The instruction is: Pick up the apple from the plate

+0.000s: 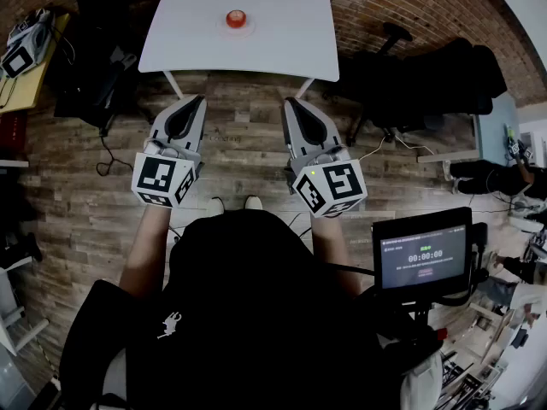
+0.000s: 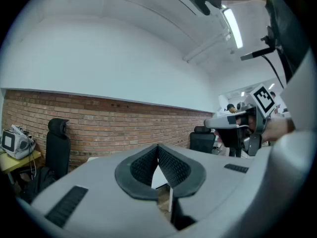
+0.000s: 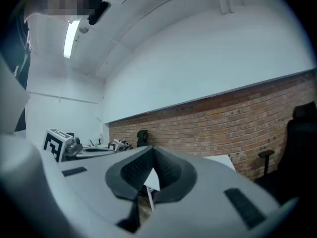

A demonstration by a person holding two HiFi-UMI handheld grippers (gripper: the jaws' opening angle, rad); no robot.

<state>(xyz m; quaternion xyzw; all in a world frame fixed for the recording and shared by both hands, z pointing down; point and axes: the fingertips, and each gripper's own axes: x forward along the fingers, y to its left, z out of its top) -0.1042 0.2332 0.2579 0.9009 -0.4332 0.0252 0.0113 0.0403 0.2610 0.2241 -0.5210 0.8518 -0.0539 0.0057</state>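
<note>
Both the left gripper (image 1: 195, 101) and right gripper (image 1: 292, 102) point level, jaws closed together, empty. At 12 o'clock, well apart, the apple (image 1: 236, 17) sits on its plate (image 1: 237, 32) on a white table (image 1: 286, 45).

Room setting. A wood-plank floor (image 1: 248, 152) runs to a red brick wall (image 2: 99, 128). Above the brick the upper wall (image 2: 99, 48) is plain white, and it curves into a white ceiling carrying a lit strip light (image 2: 233, 26). A white desk (image 1: 282, 41) stands near the brick wall, with black office chairs (image 1: 427, 79) to its right and a yellow side table (image 1: 34, 88) to its left.
</note>
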